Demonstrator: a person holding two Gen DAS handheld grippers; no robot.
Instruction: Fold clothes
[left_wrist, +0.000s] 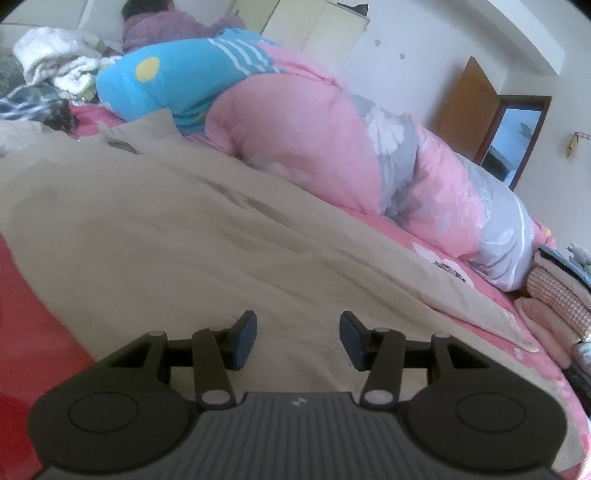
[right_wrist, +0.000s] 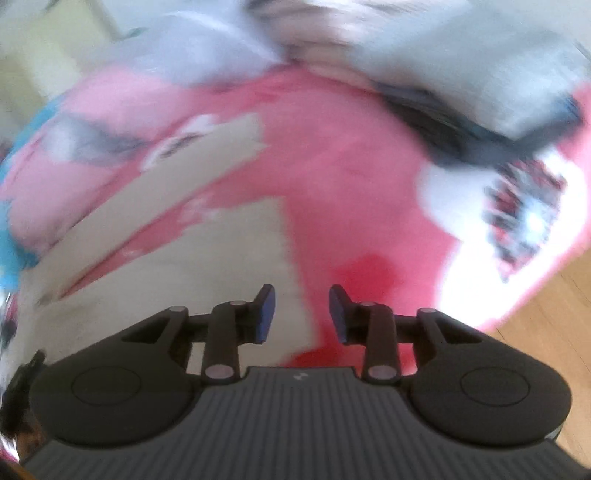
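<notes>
Both sets of fingers hold nothing. Left gripper (left_wrist: 298, 339) fingers are moderately apart, hovering over the beige garment (left_wrist: 192, 236) with cloth visible through the gap, no pad pressing on it. Right gripper (right_wrist: 302, 314) fingers are a bit narrower, also parted, nothing between them; that view is badly smeared by motion.

Beige garment lies spread on the bed (left_wrist: 436, 254), on the pink sheet, filling the near and left part of the left view. In the right view the beige garment (right_wrist: 177, 266) sits left of the fingers, with its right edge running just under the left finger and red-pink sheet beyond. Folded clothes stack (left_wrist: 554, 295) sits at the far right edge of the bed. Pink quilt (left_wrist: 317, 125) is heaped along the far side.

Step, by my reading: between grasps, garment laid out, fold not yet taken. Next move calls for each gripper to drop to an edge or corner of the beige cloth and pinch it.

Pose: both grippers tilted downward toward the bed, right steeper, over the garment's edge.
</notes>
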